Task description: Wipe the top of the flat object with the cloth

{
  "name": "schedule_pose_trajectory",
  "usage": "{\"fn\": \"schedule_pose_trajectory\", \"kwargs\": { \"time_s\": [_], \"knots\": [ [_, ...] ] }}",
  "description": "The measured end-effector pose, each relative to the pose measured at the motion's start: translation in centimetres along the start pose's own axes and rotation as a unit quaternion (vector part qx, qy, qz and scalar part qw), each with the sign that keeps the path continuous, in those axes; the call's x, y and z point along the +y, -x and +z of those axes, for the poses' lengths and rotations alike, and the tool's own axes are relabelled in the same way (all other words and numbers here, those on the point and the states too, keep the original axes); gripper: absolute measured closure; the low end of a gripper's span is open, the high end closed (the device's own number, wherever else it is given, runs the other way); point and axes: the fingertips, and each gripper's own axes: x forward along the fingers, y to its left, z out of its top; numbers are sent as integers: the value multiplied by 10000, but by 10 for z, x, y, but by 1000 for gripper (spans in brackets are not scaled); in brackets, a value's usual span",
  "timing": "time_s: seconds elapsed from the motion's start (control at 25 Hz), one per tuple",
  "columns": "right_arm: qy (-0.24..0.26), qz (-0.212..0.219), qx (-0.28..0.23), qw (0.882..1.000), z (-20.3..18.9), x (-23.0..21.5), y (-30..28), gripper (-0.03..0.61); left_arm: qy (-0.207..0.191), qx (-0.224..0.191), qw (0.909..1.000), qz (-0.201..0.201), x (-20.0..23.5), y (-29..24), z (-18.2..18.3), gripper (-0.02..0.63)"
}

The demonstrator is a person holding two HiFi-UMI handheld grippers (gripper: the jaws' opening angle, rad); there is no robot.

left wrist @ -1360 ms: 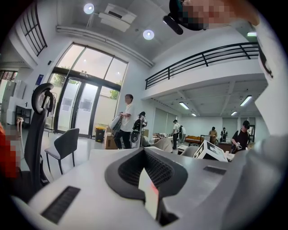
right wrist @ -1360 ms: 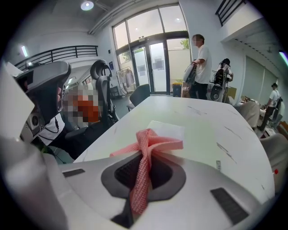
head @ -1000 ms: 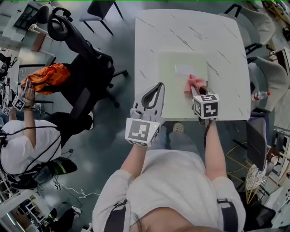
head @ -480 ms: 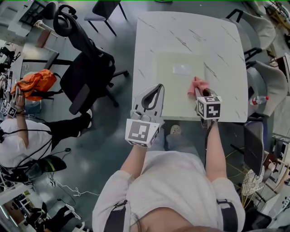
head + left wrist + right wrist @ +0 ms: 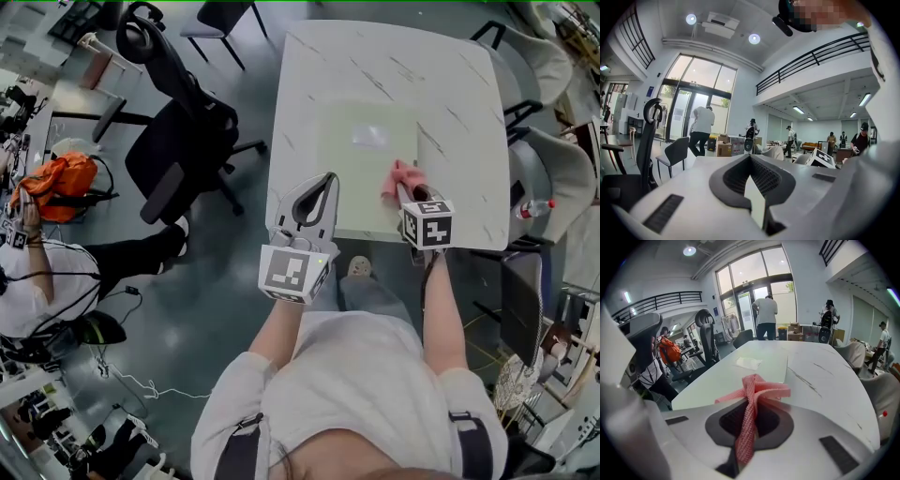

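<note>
Nearest to us, low centre in the head view, the left gripper (image 5: 328, 178) hangs over the near left part of the table. Its jaws are pressed together with nothing between them. Its own view looks out across the room rather than down, so we judge it idle.

Just to its right, the right gripper (image 5: 405, 190) is clamped on the pink cloth (image 5: 401, 174). In the right gripper view a twisted strand runs back between the jaws, and a bunched knot juts out past the tips.

The cloth sits over the right-hand edge of the flat object (image 5: 361, 178), the pale green sheet lying on the white marble table (image 5: 469, 103). Whether it presses on the sheet yet, we cannot tell.

To wipe well from here, we'd tip the gripper down so the bunched cloth, not the jaw tips, meets the sheet. Then press lightly and sweep in overlapping passes from this right edge toward the left.

The sheet looks thin, so it may slide or ruck; the free left gripper could pin its near left corner.

Farther up the sheet lies a small whitish patch (image 5: 370, 136), smear or paper we cannot tell. The strokes should carry over it.
</note>
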Motion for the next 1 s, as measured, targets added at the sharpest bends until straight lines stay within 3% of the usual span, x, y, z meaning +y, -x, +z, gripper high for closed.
{"fn": "schedule_pose_trajectory", "kwargs": {
  "time_s": [0.68,1.0],
  "knots": [
    [177,421,-13,9990,-16,8,14,552,-77,-151,9994,298,-30,12,2,603],
    [111,405,38,9991,-16,16,11,552,-107,-163,9996,191,-24,10,9,603]
  ]
}}
